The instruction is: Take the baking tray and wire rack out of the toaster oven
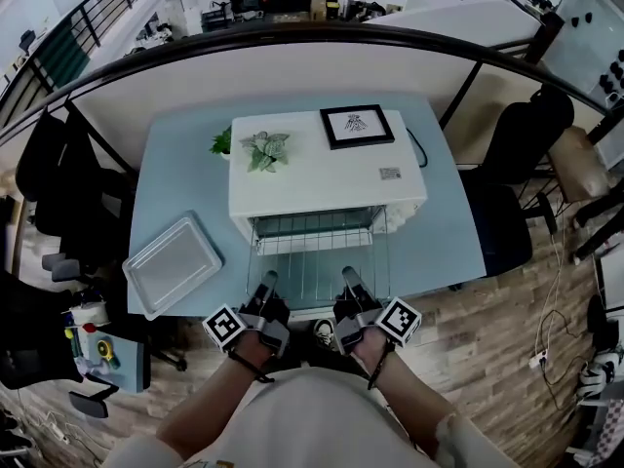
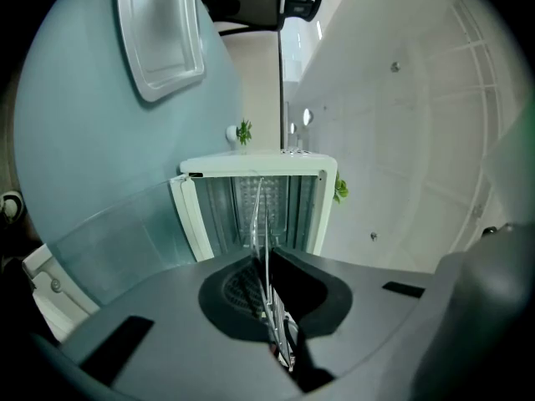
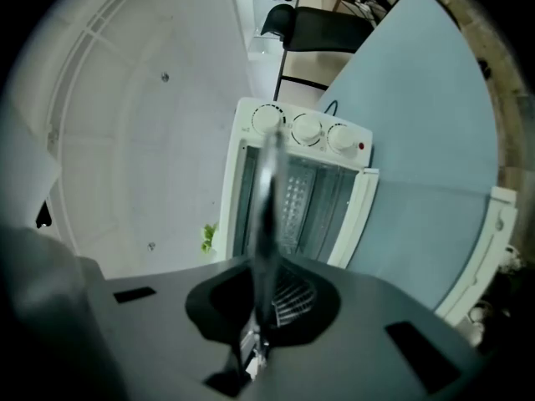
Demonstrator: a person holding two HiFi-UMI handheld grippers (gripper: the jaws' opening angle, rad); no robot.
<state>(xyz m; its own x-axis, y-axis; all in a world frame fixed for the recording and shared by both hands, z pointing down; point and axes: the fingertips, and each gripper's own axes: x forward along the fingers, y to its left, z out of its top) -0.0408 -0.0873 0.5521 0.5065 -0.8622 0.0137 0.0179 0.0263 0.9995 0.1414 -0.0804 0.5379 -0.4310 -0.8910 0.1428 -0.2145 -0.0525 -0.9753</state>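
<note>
The white toaster oven (image 1: pixel 327 178) stands on the light blue table (image 1: pixel 453 232) with its door folded down. The wire rack (image 1: pixel 314 261) sticks out of the oven mouth over the door, towards me. My left gripper (image 1: pixel 265 286) is shut on the rack's front edge at the left, my right gripper (image 1: pixel 349 281) on the same edge at the right. In the left gripper view the rack (image 2: pixel 261 224) runs edge-on out of the left gripper (image 2: pixel 266 261) into the oven (image 2: pixel 255 170). The right gripper view shows the same: rack (image 3: pixel 269 207), right gripper (image 3: pixel 261 282). The baking tray (image 1: pixel 173 263) lies on the table, left of the oven.
A small plant (image 1: pixel 263 149) and a framed picture (image 1: pixel 357 126) sit on top of the oven. Dark office chairs stand beside the table at left (image 1: pixel 58 178) and right (image 1: pixel 522 154). The table's front edge lies just ahead of my hands.
</note>
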